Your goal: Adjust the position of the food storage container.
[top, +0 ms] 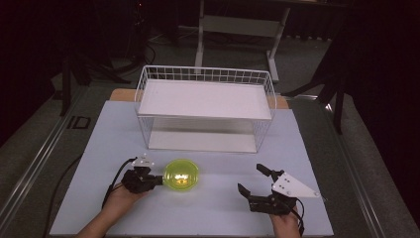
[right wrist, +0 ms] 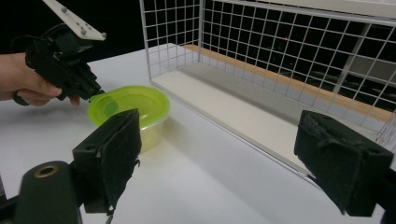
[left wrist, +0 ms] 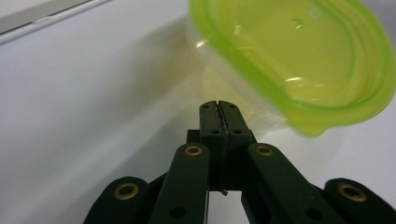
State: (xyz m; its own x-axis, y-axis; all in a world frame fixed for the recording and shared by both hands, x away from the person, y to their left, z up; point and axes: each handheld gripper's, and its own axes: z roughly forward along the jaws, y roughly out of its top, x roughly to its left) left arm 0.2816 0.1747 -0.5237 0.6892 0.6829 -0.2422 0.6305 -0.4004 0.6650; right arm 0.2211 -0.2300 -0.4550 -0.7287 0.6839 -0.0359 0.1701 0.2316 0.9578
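Note:
A clear round container with a yellow-green lid (top: 181,176) stands on the white table, left of centre near the front. My left gripper (top: 159,179) is shut, and its tips (left wrist: 219,105) rest against the container's left side just under the lid's rim (left wrist: 299,105); nothing shows between the jaws. In the right gripper view that same gripper (right wrist: 95,95) meets the lid's edge (right wrist: 128,100). My right gripper (top: 251,178) is wide open over bare table to the container's right, with nothing between its pads (right wrist: 116,149).
A white wire rack (top: 208,75) with an upper shelf (top: 205,99) and a lower shelf (top: 200,141) stands behind the container, its open front facing me. Its mesh wall (right wrist: 261,42) is close ahead of the right gripper. A table frame stands on the floor beyond.

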